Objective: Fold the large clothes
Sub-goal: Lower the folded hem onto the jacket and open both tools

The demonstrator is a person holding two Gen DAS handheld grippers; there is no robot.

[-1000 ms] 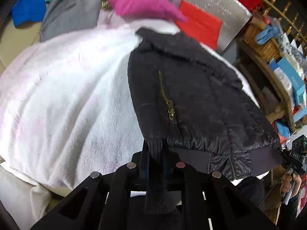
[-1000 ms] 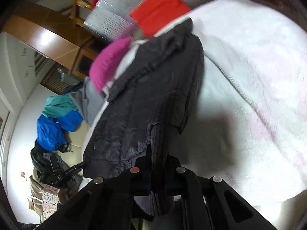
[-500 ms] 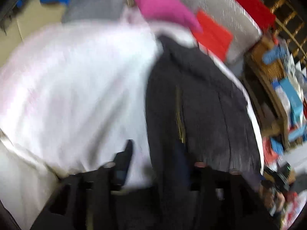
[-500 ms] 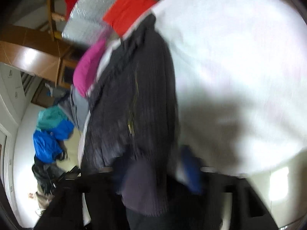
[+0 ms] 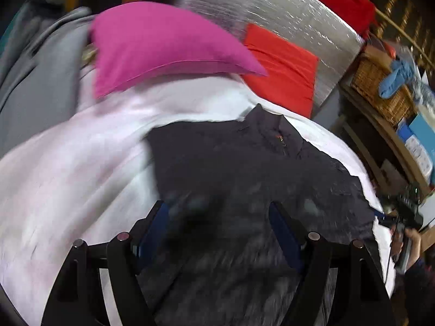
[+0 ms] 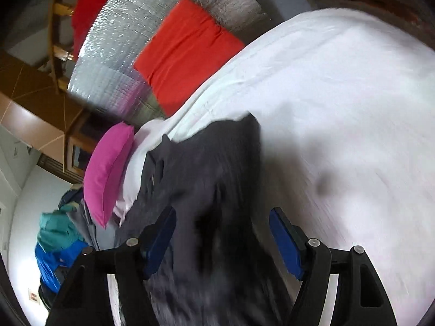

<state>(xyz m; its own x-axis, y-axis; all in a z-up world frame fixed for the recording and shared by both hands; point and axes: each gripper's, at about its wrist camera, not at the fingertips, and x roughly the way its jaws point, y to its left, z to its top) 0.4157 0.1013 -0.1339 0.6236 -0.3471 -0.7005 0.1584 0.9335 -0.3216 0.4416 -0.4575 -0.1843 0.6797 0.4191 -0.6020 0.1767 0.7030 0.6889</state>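
White bed under dark jacket; left hand-held gripper opening over it, right hand-held gripper agape, nothing gripped.

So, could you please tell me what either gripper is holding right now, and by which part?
Nothing is held. The left gripper, its jaws opening, and the right gripper, jaws apart, both hang over the dark jacket, pads clear of the fabric.

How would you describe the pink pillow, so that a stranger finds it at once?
Start from the wide white blanket that covers the bed. At its far end, beyond the dark jacket, lies the pink pillow. It is the only magenta thing there; the cushion beside it is red, and the garment on its other side is grey.
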